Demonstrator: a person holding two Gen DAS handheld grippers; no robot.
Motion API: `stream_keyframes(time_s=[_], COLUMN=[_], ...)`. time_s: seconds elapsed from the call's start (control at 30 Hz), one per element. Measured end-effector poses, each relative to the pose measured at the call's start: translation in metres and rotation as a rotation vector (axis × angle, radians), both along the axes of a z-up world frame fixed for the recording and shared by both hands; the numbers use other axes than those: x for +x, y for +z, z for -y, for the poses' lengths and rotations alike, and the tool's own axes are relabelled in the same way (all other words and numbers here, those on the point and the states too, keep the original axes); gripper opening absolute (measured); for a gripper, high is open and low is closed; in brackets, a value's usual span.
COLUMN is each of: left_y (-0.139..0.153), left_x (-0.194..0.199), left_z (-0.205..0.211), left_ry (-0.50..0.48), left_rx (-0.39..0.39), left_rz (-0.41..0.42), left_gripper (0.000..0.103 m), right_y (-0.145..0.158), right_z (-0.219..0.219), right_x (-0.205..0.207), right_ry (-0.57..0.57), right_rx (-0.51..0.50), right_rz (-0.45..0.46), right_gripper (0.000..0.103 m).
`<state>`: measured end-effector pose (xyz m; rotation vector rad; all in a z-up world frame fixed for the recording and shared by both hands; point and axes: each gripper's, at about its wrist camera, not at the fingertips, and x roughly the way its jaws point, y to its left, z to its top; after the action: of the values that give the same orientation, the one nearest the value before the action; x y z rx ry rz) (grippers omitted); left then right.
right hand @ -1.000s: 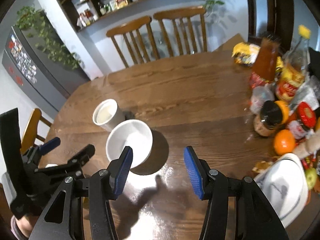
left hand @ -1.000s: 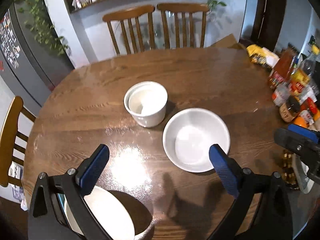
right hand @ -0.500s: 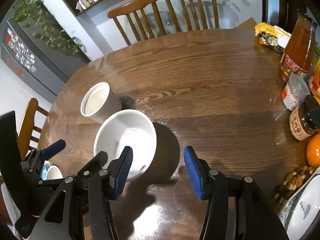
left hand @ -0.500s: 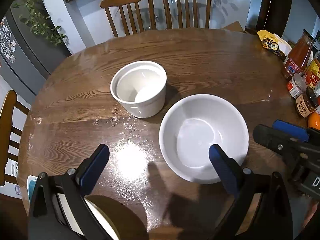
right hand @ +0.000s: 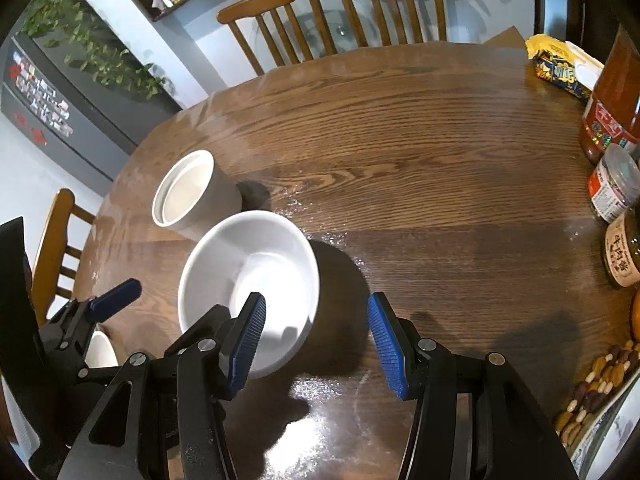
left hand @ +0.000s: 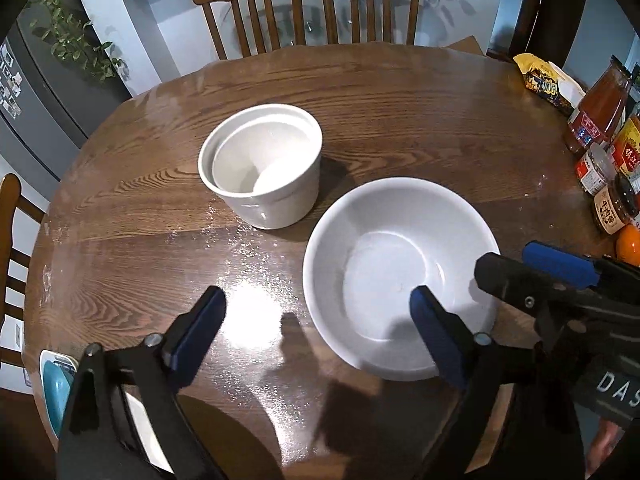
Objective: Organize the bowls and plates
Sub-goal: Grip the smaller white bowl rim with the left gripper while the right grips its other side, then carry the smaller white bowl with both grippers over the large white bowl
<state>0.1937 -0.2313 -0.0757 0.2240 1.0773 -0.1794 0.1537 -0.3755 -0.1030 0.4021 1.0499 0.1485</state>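
Left wrist view: the left tongs are wide but closing, nothing pinched yet. The wide white bowl sits on the tabletop with its near-left rim between the pads, and the tall white pot is just beyond.

Right wrist view: the right tongs hang half open and empty, straddling the bowl's right rim. I'd seat one pad inside the rim before squeezing.

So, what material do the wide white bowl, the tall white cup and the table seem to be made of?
Wide white bowl: probably glazed ceramic; smooth, glossy, with soft highlights inside, though melamine cannot be excluded.
Tall white cup: likely the same glazed ceramic; thick rim, shiny wall, a second one nested inside.
Table: wood or wood veneer with clear grain lines, under a glossy varnish that reflects the lamp.
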Motion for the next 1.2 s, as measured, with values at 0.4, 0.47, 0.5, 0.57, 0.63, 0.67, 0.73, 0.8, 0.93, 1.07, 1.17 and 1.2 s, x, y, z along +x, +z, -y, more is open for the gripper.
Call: stream_keyframes(time_s=[0.4, 0.47, 0.5, 0.57, 0.63, 0.67, 0.73, 0.8, 0.93, 1.07, 1.17, 1.2], left_y=[-0.007, -0.008, -0.008, -0.007, -0.007, -0.008, -0.008, -0.007, 0.0, 0.015, 0.026, 0.028], left_x=[-0.001, -0.001, -0.001, -0.001, -0.001, -0.001, -0.002, -0.003, -0.01, -0.021, -0.031, -0.034], left_z=[0.003, 0.004, 0.004, 0.004, 0.005, 0.004, 0.004, 0.004, 0.005, 0.006, 0.004, 0.004], left_ry=[-0.024, -0.025, -0.026, -0.026, -0.029, -0.028, -0.029, -0.031, -0.042, -0.057, -0.065, -0.068], left_rx=[-0.032, -0.035, -0.034, -0.04, -0.041, -0.042, -0.038, -0.036, -0.036, -0.03, -0.035, -0.037], left_rz=[-0.023, -0.027, -0.024, -0.024, -0.027, -0.028, -0.029, -0.027, 0.0, 0.049, 0.078, 0.085], left_gripper=[0.033, 0.03, 0.03, 0.024, 0.018, 0.018, 0.018, 0.018, 0.018, 0.018, 0.018, 0.018], right_y=[-0.005, -0.007, -0.008, -0.01, -0.012, -0.012, -0.012, -0.011, -0.002, 0.01, 0.018, 0.021], right_z=[-0.001, -0.001, -0.001, -0.002, -0.005, -0.005, -0.006, -0.004, -0.002, -0.002, -0.002, -0.002], right_x=[0.0, 0.001, 0.001, 0.001, 0.002, 0.002, 0.001, 0.0, -0.008, -0.018, -0.026, -0.03], right_ry=[0.008, 0.007, 0.007, 0.01, 0.018, 0.015, 0.009, 0.002, -0.013, -0.024, -0.03, -0.032], right_rx=[0.014, 0.02, 0.02, 0.017, 0.017, 0.007, -0.002, 0.002, -0.011, -0.029, -0.031, -0.031], right_rz=[0.014, 0.012, 0.009, 0.004, 0.001, 0.002, 0.008, 0.011, 0.051, 0.087, 0.106, 0.116], right_gripper=[0.052, 0.04, 0.034, 0.028, 0.024, 0.022, 0.019, 0.015, 0.011, 0.011, 0.011, 0.011])
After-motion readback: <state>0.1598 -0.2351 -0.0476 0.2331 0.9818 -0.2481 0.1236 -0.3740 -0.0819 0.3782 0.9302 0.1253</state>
